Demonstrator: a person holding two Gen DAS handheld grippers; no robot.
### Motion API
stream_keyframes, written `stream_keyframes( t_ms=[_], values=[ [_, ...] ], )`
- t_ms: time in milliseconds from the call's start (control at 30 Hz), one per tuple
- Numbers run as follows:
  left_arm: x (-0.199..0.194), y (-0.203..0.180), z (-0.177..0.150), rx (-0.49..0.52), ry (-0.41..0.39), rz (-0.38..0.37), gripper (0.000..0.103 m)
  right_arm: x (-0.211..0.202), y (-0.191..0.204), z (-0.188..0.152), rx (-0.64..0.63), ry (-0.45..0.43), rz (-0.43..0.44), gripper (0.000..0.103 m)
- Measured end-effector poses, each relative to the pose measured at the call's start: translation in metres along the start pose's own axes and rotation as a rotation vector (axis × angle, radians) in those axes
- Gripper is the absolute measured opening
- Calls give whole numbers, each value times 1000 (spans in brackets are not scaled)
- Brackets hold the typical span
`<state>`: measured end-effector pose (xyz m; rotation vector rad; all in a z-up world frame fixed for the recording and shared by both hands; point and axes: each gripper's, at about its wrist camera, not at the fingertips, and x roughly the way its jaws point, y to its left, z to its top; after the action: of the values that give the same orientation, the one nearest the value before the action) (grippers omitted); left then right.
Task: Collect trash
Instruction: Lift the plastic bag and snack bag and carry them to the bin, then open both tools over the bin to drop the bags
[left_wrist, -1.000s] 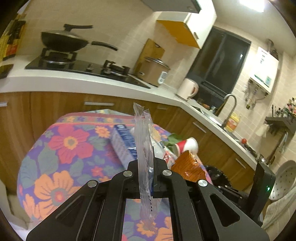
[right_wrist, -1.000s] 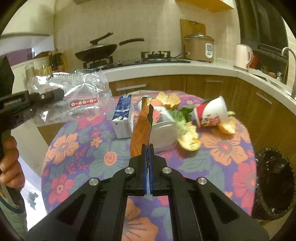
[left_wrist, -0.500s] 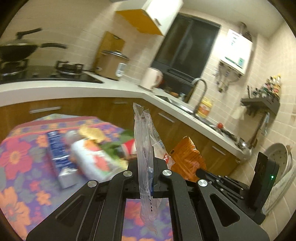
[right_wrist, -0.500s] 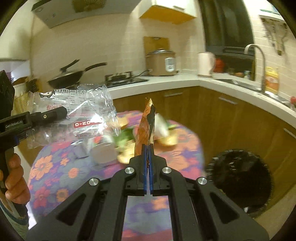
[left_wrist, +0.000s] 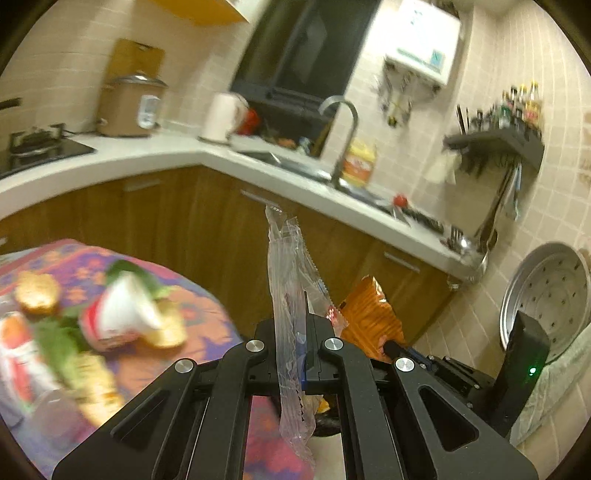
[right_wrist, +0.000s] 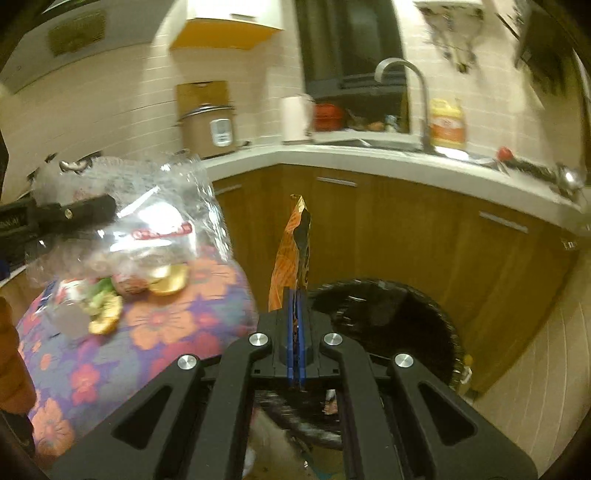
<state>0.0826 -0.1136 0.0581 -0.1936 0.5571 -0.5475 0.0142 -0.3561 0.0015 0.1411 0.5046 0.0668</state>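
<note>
While both loads hung short of the bin:
Left gripper (left_wrist: 291, 354): clenched on clear bag (left_wrist: 286, 295).
Right gripper (right_wrist: 295, 345): clenched on orange wrapper (right_wrist: 293, 254), above bin (right_wrist: 399, 314).
Risk: light plastic could drift past the rim if released early.

Both tongs swing rightward, away from the round desk with the flowered purple cloth (right_wrist: 155, 328). In the right wrist view the round bin lined with black plastic (right_wrist: 388, 317) now sits just behind the right tongs (right_wrist: 295, 354) and their orange crinkled snack packet (right_wrist: 293, 254); a second ago it lay off at the edge. For the left tongs (left_wrist: 291, 354), the stove and wok slide out of view, while the sink's curved metal tap (left_wrist: 343, 129) moves toward the centre.
</note>
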Motion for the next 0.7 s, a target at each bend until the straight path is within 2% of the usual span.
stream_keyframes(
  t_ms=[133,267,467,533,600,633,700],
  values=[
    [53,-23,-7,30,86,-15,1,18,-32,-7,66,40,-29,0],
    [88,-29,-16,52,159,-11,1,33,-51,-14,95,81,-53,0],
    [122,-34,-26,86,241,26,4,47,-63,-23,120,124,-78,0],
    [129,-35,-29,102,264,24,27,54,-67,-28,141,160,-72,1],
    [128,-37,-31,115,266,22,39,57,-72,-30,167,181,-58,1],
    [128,-37,-33,124,274,20,46,58,-74,-31,175,190,-52,4],
    [127,-39,-35,129,281,8,47,59,-76,-31,181,203,-29,8]
  ],
)
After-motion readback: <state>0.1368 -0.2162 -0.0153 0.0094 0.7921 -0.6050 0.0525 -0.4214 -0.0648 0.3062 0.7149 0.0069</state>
